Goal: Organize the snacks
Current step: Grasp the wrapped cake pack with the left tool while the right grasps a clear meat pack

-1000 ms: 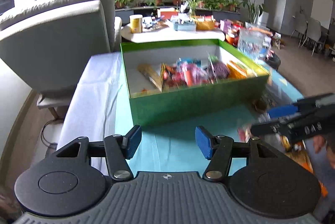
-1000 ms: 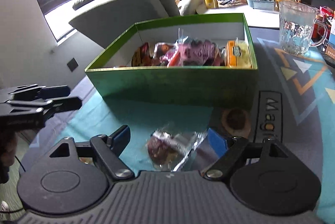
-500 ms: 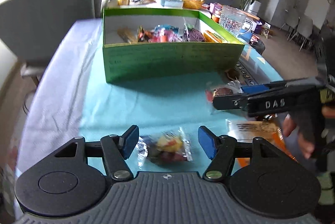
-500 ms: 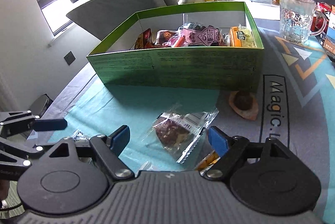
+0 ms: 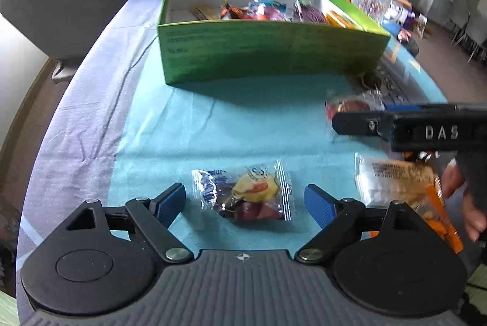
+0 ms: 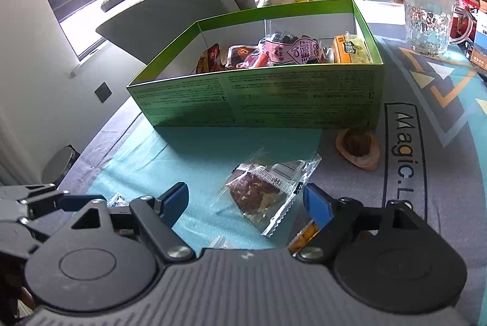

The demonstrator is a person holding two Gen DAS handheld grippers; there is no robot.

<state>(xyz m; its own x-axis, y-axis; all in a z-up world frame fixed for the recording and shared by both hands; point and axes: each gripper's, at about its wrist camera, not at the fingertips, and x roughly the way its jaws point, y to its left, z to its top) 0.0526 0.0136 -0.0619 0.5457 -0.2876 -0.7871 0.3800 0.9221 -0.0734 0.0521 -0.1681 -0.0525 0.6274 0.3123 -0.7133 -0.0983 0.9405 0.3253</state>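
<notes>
A green box (image 5: 268, 51) holding several snack packets stands on the teal cloth. My left gripper (image 5: 245, 201) hovers low over a clear packet with yellow and red contents (image 5: 246, 193); its jaws are opening and the packet lies between them, untouched. In the right wrist view my right gripper (image 6: 245, 202) stands open around a clear packet with a dark brown snack (image 6: 261, 192), pads apart from it. The green box (image 6: 258, 100) lies beyond. The right gripper (image 5: 359, 115) also shows at the right of the left wrist view, with a hand behind it.
An orange and white packet (image 5: 401, 182) lies at the right. A small brown snack in an orange wrapper (image 6: 359, 146) sits by the box corner. A glass mug (image 6: 429, 18) stands at the back right, a grey sofa (image 6: 170, 0) to the left.
The left gripper has dropped toward the cloth, tilted downward and widened, bringing the yellow and red packet between its fingers. The right gripper has hardly moved.
</notes>
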